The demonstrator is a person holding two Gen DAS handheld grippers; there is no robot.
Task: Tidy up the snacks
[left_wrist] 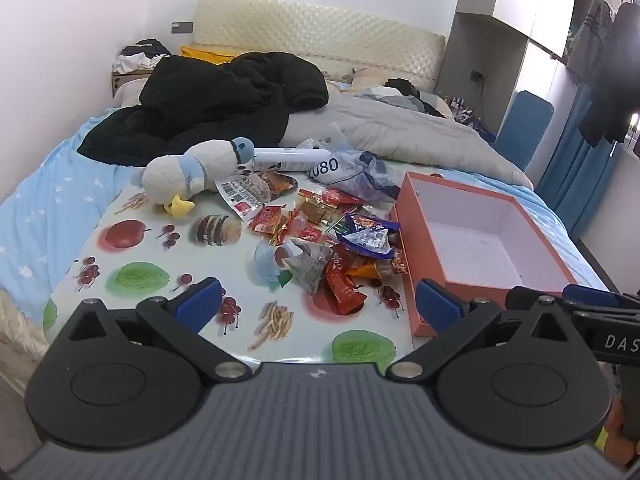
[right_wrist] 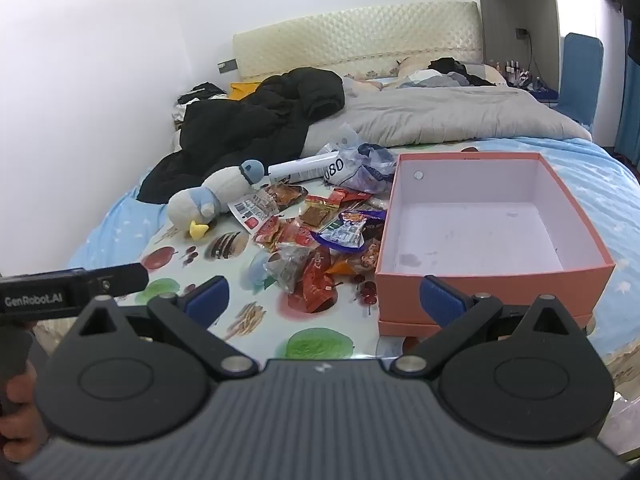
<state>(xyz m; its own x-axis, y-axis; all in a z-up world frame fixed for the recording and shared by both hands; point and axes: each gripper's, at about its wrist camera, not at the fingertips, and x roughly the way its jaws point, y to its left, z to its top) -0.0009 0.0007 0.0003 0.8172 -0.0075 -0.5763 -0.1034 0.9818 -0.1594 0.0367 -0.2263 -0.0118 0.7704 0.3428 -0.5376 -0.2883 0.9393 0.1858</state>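
A heap of snack packets lies on a fruit-print mat on the bed; it also shows in the right wrist view. An open orange box with a white empty inside stands right of the heap, also in the right wrist view. My left gripper is open and empty, hovering at the mat's near edge in front of the heap. My right gripper is open and empty, near the box's front left corner. A red packet lies nearest the grippers.
A plush penguin lies left of the heap, with a white tube and a crumpled plastic bag behind it. A black jacket and grey duvet cover the bed's far half. The wall is on the left.
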